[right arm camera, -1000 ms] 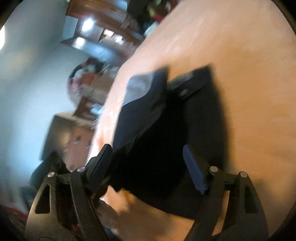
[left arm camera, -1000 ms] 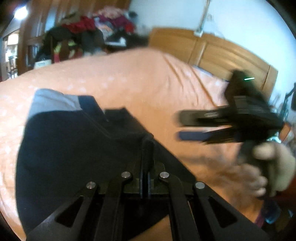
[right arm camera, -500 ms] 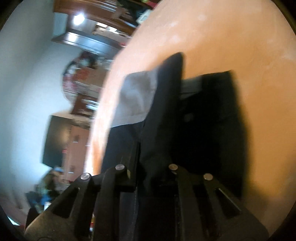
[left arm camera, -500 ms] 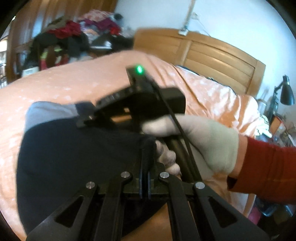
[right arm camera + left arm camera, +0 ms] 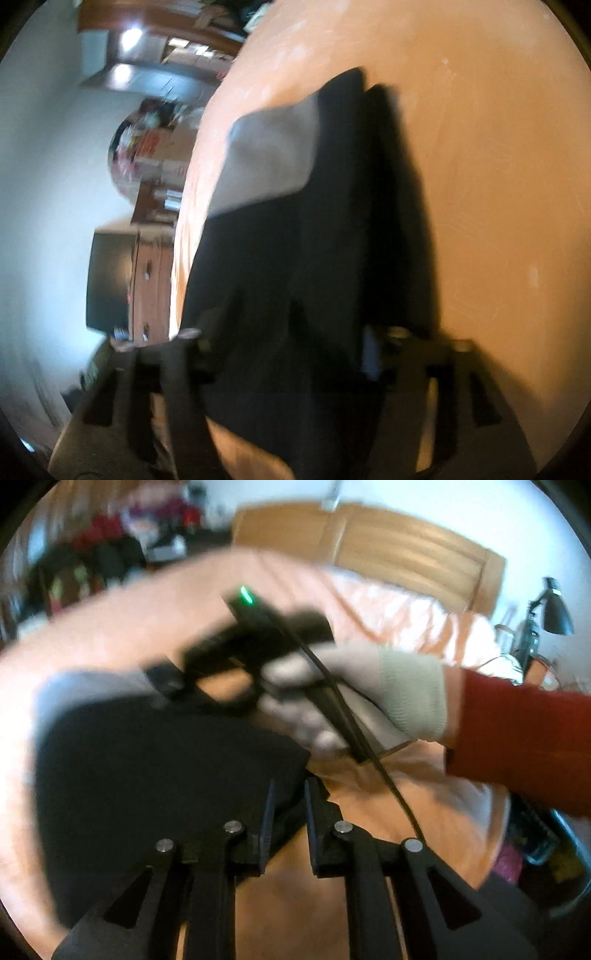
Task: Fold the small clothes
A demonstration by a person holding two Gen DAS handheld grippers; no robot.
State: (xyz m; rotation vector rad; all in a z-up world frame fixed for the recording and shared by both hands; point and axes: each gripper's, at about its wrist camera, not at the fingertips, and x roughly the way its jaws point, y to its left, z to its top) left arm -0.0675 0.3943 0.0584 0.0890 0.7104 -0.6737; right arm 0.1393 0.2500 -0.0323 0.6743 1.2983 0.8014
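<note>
While the dark garment (image 5: 155,775) lies on the orange bed (image 5: 369,878), partly folded, with a grey panel (image 5: 269,162) showing at its far end, the step in hand reads as laying one side over.

Item 1, left tongs (image 5: 287,805): fingers slightly spread, a narrow gap between them, the garment's near corner lying in that gap; judged a loosened hold, not a firm pinch.

Item 2, right tongs (image 5: 295,354): seen from their own camera through heavy blur, fingers spread wide with dark cloth draped between them; whether any cloth is caught cannot be told. In the left view they sit above the garment's far edge, held by a gloved hand (image 5: 373,686) with a red sleeve (image 5: 524,746) behind it.

Item 3, next move, as judgement: both tongs need to clear the cloth, then the fold wants pressing flat and the edges squaring before a further fold toward the grey end.

Item 4, containers: none discernible; blurred piled clothes (image 5: 110,539) lie beyond the bed, a wooden headboard (image 5: 388,542) and a desk lamp (image 5: 554,609) to the right.
</note>
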